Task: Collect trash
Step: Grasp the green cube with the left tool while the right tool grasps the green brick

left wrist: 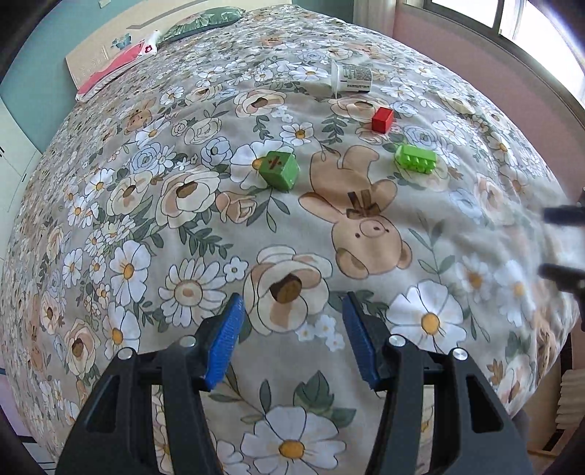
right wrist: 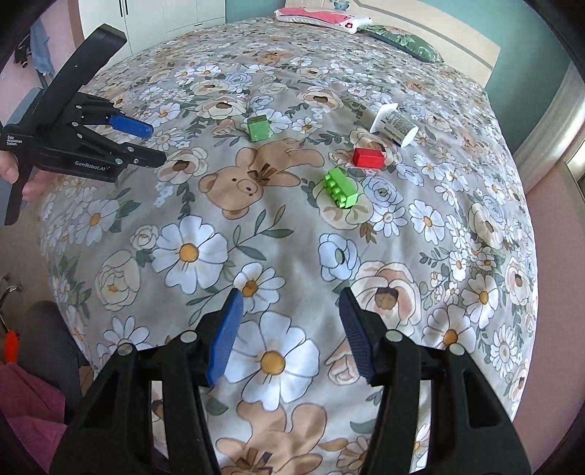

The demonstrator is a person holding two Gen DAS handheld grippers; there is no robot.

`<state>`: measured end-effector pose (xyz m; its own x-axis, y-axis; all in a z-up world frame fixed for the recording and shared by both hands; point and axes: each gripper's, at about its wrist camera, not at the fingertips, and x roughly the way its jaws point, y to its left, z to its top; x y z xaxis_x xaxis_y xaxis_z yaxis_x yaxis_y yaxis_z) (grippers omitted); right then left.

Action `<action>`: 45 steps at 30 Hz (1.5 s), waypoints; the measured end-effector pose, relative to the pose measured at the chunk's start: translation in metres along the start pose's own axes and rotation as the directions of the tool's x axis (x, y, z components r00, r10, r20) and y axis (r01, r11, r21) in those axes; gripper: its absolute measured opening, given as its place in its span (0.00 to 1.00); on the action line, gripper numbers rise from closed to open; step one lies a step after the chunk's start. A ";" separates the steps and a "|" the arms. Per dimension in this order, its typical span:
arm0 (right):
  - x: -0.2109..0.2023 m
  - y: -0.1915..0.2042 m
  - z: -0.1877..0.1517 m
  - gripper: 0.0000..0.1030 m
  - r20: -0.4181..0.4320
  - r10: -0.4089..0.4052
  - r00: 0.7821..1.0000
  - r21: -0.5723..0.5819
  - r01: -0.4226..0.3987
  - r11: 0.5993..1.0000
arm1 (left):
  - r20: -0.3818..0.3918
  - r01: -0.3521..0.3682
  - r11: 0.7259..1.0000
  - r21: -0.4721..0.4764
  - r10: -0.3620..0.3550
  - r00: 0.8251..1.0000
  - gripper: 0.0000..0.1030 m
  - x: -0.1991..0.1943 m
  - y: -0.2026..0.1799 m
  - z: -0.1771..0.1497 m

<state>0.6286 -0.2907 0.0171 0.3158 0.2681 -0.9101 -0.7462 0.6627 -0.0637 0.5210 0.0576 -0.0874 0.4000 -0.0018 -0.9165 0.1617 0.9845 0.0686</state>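
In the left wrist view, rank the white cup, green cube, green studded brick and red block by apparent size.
Largest to smallest, as they appear in this view:
1. green cube and white cup, too alike to separate
2. green studded brick
3. red block
The cup lies farthest away, so its true size is probably larger than it looks.

floral bedspread | green pillow | pink cushion at headboard | window

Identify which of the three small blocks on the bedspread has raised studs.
The light green brick, between the red block and the printed bear; the red block and the darker green cube show none.
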 end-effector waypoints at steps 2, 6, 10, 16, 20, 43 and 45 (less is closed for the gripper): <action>0.015 -0.009 0.013 0.54 -0.006 -0.001 1.000 -0.004 0.001 1.000 | 0.006 -0.006 1.000 0.008 0.006 1.000 0.57 0.014 0.004 0.015; 0.046 -0.025 0.036 0.54 -0.018 -0.003 1.000 -0.012 0.003 1.000 | 0.013 -0.021 1.000 0.011 0.021 1.000 0.57 0.044 0.013 0.044; 0.075 -0.040 0.057 0.54 -0.022 0.002 1.000 -0.009 -0.002 1.000 | 0.024 -0.016 1.000 -0.011 0.017 1.000 0.57 0.072 0.025 0.067; 0.109 -0.053 0.078 0.54 -0.031 0.011 0.999 -0.016 -0.012 1.000 | 0.016 0.010 1.000 -0.002 -0.010 1.000 0.57 0.109 0.029 0.088; 0.128 -0.056 0.084 0.54 -0.047 0.024 0.999 -0.025 -0.026 0.999 | 0.042 0.029 1.000 -0.006 -0.029 0.999 0.57 0.120 0.031 0.097; 0.096 -0.042 0.084 0.21 0.010 0.094 0.996 -0.040 -0.093 0.995 | 0.093 0.049 0.999 0.013 -0.050 0.994 0.31 0.075 0.016 0.095; 0.081 -0.039 0.084 0.21 0.026 0.082 0.996 -0.037 -0.081 0.996 | 0.106 0.043 0.999 0.019 -0.044 0.993 0.31 0.060 0.014 0.091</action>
<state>0.7327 -0.2359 -0.0197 0.2683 0.3397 -0.9015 -0.7908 0.6121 -0.0047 0.6294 0.0555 -0.1051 0.4857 -0.0640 -0.8718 0.1958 0.9799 0.0371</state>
